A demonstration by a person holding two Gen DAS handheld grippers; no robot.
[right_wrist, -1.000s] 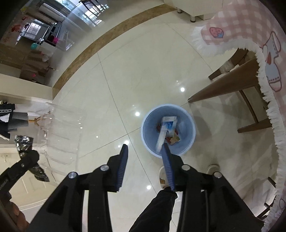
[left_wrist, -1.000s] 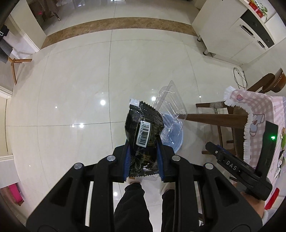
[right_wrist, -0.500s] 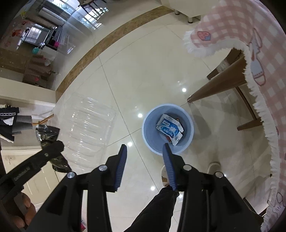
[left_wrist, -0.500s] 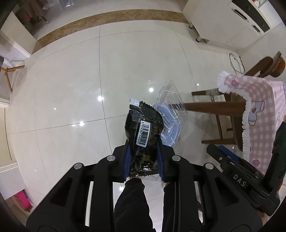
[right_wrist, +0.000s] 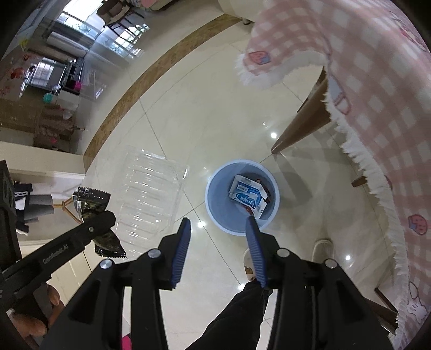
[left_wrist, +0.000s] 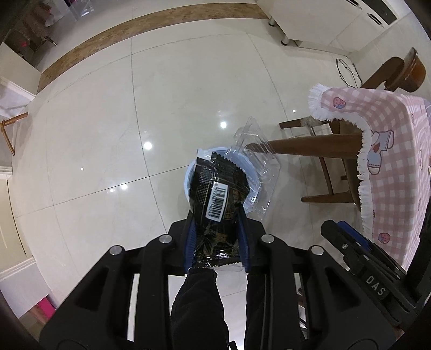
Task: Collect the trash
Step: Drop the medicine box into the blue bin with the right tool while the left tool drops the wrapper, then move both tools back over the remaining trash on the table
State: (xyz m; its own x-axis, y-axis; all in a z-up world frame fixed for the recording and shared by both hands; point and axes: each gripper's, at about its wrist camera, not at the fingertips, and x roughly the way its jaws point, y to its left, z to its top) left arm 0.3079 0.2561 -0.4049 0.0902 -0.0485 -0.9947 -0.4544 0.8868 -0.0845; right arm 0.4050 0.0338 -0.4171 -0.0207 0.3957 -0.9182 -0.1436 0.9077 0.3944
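My left gripper is shut on a black snack wrapper with a white barcode label and a clear plastic clamshell tray, held above the floor. Behind them I see part of the rim of a blue trash bin. In the right wrist view the bin stands on the floor with a white and blue carton inside. My right gripper is open and empty, above the bin's near edge. The left gripper's wrapper and clear tray show at the left there.
A table with a pink checked fringed cloth and wooden chairs stand at the right. White cabinets are at the back. My legs and slippers are below the grippers. The floor is glossy cream tile.
The left gripper has moved with the wrapper and tray so the bin now sits behind them. The right gripper has lifted back from the bin; the carton now lies inside it.
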